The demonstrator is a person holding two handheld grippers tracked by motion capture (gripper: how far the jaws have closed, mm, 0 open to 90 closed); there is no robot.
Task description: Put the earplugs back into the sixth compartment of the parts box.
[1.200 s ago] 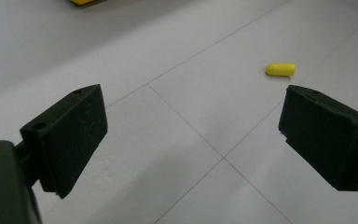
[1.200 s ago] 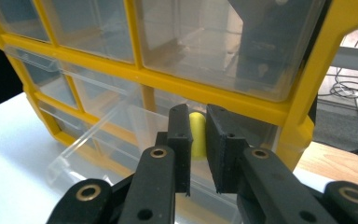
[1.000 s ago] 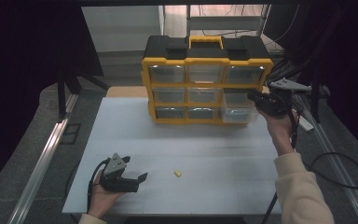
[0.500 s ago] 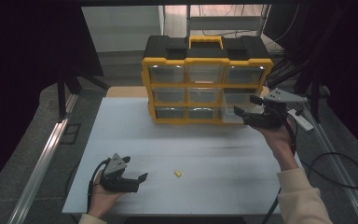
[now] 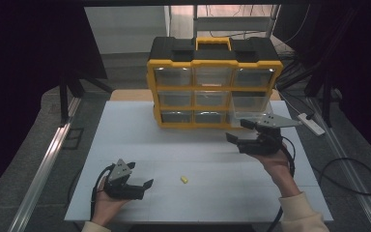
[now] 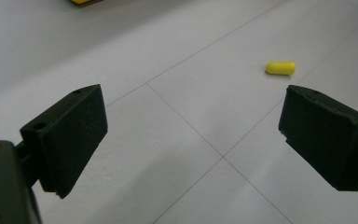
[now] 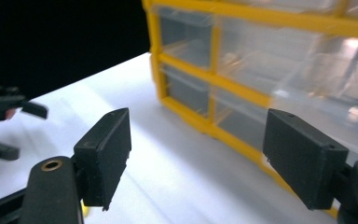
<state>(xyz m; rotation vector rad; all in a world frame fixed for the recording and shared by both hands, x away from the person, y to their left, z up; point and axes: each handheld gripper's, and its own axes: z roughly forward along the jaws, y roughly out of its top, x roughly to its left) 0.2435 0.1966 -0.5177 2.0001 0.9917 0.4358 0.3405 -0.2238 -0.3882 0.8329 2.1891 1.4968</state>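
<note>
Currently yellow-framed organizer (image 5: 214, 87) with black top, clear drawers standing at counter (image 5: 125, 140) far edge; right middle drawer (image 5: 251, 102) sticking out. No readable writing. Small yellow capsule (image 5: 184, 179) lying near front, just right of left gripper (image 5: 142, 185), fingers wide, empty. Right gripper (image 5: 238, 131), fingers wide, empty, now hovering lower and nearer than a second ago.

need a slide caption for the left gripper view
Open left gripper hovers over the white table, a small yellow capsule lying just beyond its right jaw.
</note>
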